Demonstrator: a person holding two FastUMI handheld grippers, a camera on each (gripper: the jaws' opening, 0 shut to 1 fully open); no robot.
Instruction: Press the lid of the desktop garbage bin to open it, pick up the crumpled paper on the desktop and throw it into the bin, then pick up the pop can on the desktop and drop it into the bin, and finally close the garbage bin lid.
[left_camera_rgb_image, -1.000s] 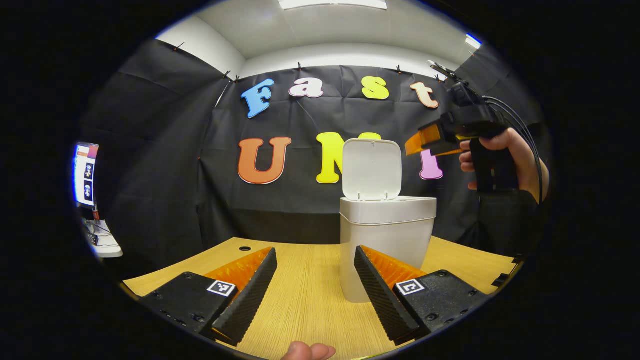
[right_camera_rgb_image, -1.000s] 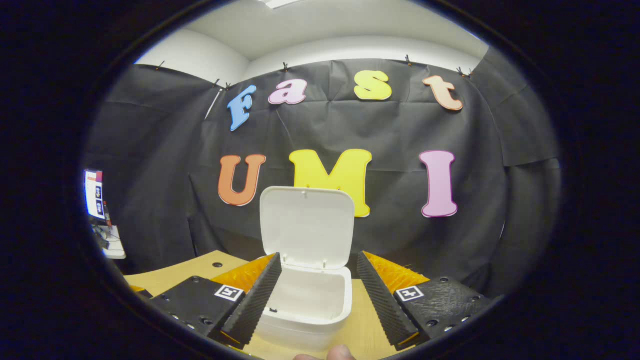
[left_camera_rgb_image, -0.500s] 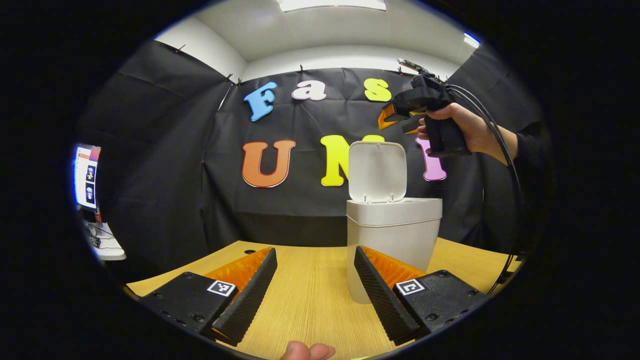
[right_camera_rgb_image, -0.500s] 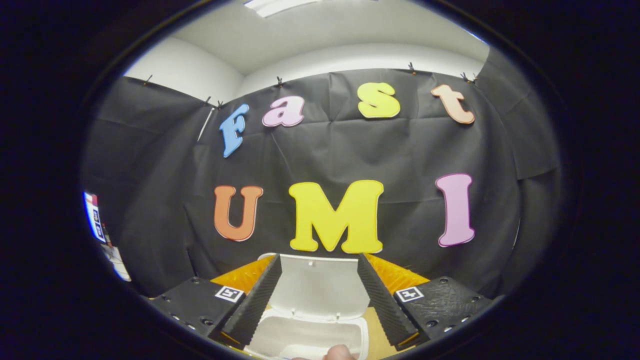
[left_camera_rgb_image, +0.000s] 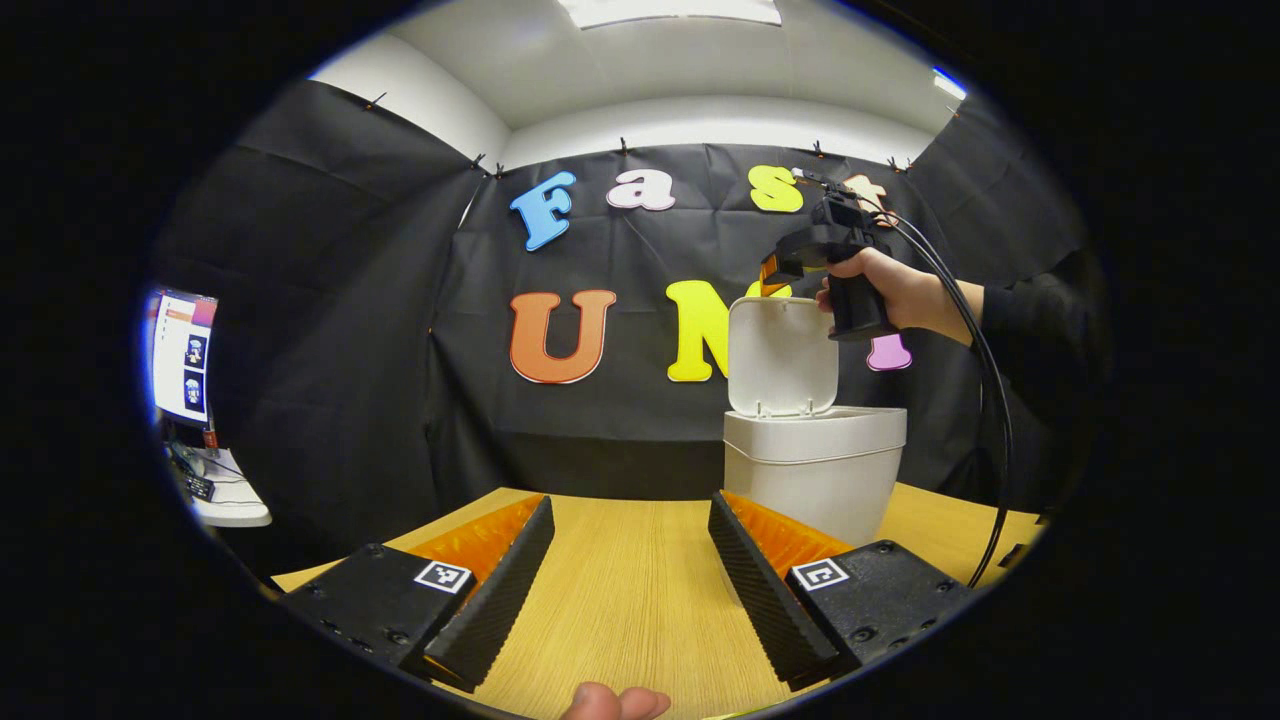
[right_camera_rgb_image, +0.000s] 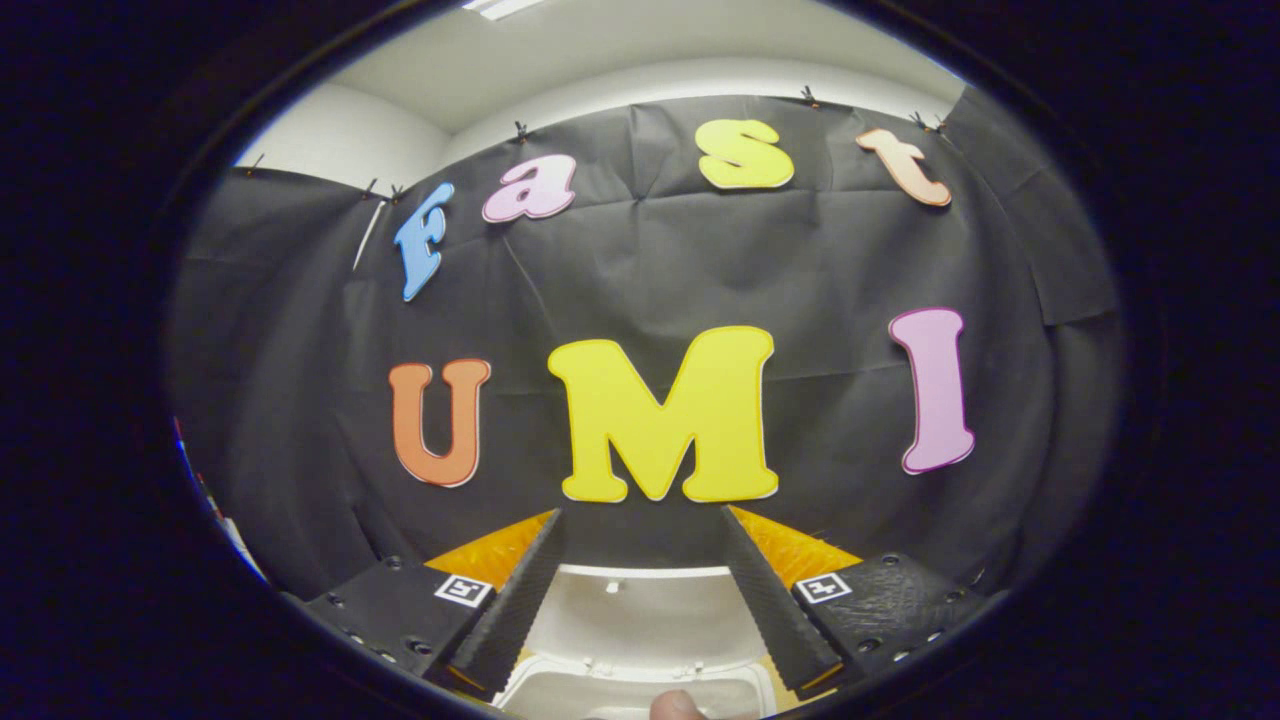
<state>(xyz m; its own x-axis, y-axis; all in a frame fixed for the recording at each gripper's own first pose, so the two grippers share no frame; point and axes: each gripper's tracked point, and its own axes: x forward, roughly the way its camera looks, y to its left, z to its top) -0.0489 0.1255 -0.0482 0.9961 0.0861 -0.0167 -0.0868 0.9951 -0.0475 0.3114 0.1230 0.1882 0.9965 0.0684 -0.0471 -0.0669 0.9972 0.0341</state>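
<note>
A white desktop bin (left_camera_rgb_image: 812, 476) stands on the wooden table (left_camera_rgb_image: 620, 590) at the right, its lid (left_camera_rgb_image: 782, 355) raised upright. My left gripper (left_camera_rgb_image: 630, 560) is open low over the table, left of the bin, with nothing between its fingers. A hand holds my right gripper (left_camera_rgb_image: 778, 272) just above the lid's top edge. In the right gripper view, my right gripper (right_camera_rgb_image: 640, 580) is open, and the lid (right_camera_rgb_image: 640, 615) rises between and below its fingers, with the bin's rim (right_camera_rgb_image: 630, 685) at the bottom.
A monitor (left_camera_rgb_image: 182, 355) and a small white shelf (left_camera_rgb_image: 225, 500) stand at the far left. A cable (left_camera_rgb_image: 985, 400) hangs from the right gripper down to the table's right edge. Black cloth walls close the booth behind the table.
The right gripper has moved left and forward, from beside the bin to just over the raised lid. The left gripper has drifted slightly left, so the bin sits farther right.
</note>
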